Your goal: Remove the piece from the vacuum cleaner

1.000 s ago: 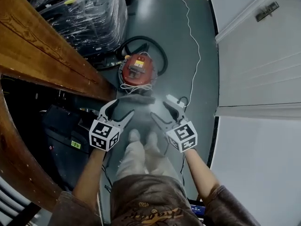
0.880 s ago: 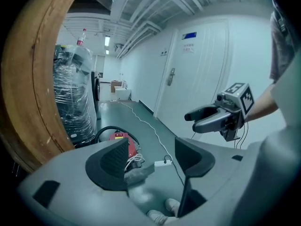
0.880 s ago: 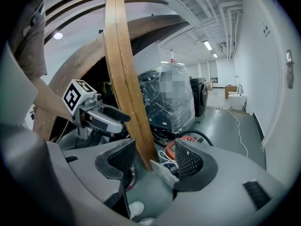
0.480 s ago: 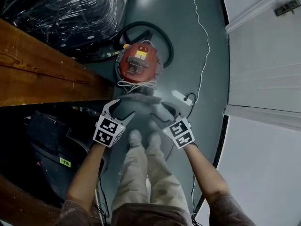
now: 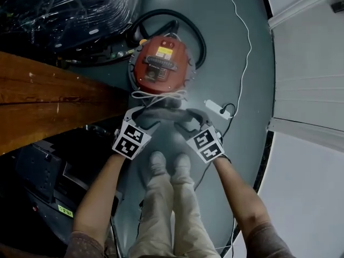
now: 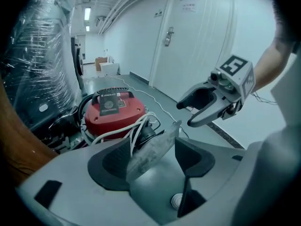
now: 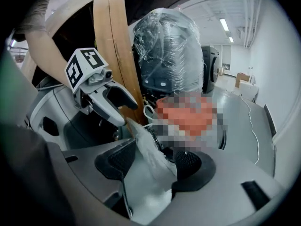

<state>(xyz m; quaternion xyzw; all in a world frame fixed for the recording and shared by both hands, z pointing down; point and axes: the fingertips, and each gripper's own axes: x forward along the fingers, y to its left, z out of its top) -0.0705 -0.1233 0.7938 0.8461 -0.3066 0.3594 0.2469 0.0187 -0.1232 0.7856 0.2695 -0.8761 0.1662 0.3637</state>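
Head view: one red vacuum cleaner (image 5: 161, 63) sat on the grey floor (image 5: 226, 63) far of the person's two shoes (image 5: 156, 163), ringed by one black hose (image 5: 196, 34). A white cord (image 5: 158, 95) was bundled at its near side. Just near of that bundle lay the piece (image 5: 161, 113), a flat, dusty grey thing. It spanned from the left gripper (image 5: 144, 117) to the right gripper (image 5: 187, 120).

In each gripper view the jaws stood apart, one end of the piece lying in the gap, not squeezed.

A wooden tabletop (image 5: 48, 112) edged in from the left, its rim close beside the left gripper. A plastic-wrapped stack (image 5: 70, 9) filled the far left. One power strip (image 5: 216, 108) lay just right of the right gripper, its thin white cable (image 5: 244, 42) trailing far. A white door (image 5: 312, 63) closed off the right, with bare floor between it and the vacuum cleaner.
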